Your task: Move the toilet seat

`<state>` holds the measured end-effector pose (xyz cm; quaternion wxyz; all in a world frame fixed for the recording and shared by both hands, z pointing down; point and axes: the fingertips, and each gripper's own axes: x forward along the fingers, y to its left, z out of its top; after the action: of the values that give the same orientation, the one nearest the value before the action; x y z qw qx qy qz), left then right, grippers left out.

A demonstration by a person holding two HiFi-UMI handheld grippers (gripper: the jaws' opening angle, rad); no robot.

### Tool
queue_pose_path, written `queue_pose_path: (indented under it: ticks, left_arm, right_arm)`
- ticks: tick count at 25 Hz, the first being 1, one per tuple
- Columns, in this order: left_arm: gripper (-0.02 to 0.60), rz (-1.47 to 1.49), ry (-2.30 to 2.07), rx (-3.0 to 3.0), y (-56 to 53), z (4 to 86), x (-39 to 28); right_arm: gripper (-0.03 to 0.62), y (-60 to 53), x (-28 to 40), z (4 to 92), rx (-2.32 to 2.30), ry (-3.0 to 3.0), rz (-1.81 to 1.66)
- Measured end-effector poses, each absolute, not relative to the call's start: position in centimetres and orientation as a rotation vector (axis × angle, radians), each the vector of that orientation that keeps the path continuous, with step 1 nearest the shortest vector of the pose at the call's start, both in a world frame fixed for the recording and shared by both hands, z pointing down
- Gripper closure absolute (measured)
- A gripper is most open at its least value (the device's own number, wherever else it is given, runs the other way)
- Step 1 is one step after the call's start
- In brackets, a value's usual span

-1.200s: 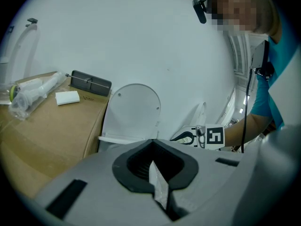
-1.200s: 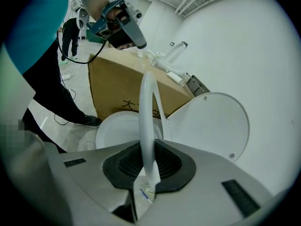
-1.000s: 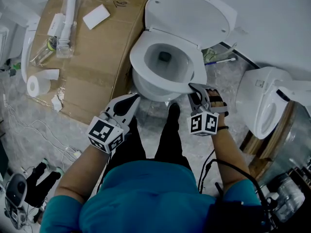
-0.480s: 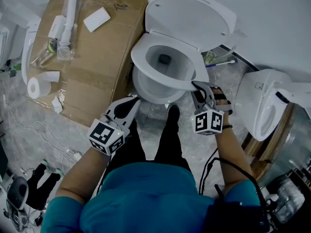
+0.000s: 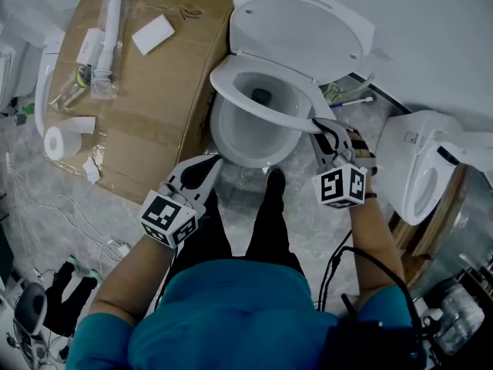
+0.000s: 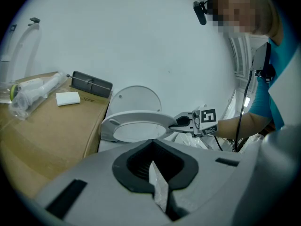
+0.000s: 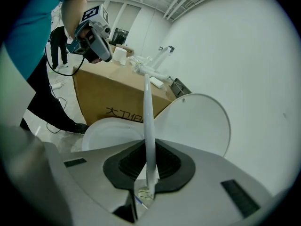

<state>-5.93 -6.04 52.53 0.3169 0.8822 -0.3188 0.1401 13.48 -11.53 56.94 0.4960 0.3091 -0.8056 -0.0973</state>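
Right gripper [image 5: 317, 123]: we have its jaws pinched on the front right edge of the white oval plastic toilet seat ring [image 5: 222, 79].
Seat: tilted, its front held up off the rim of the white ceramic bowl [image 5: 239, 146], its back at the hinge.
Lid: the white lid [image 5: 300, 25] stands upright behind the seat.
Left gripper [image 5: 209, 162]: jaws pressed together on nothing, held just in front of the bowl, beside the brown cardboard box [image 5: 146, 91].
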Motion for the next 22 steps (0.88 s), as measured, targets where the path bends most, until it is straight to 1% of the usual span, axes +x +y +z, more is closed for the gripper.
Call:
queue_pose_path:
  ticks: [22]
  left_arm:
    - [0.578, 0.378, -0.829, 2.32, -6.0, 52.8, -5.6]
  right_arm:
    - [0.531, -15.5, 15.1, 54.7, 0.893, -1.999, -0.154]
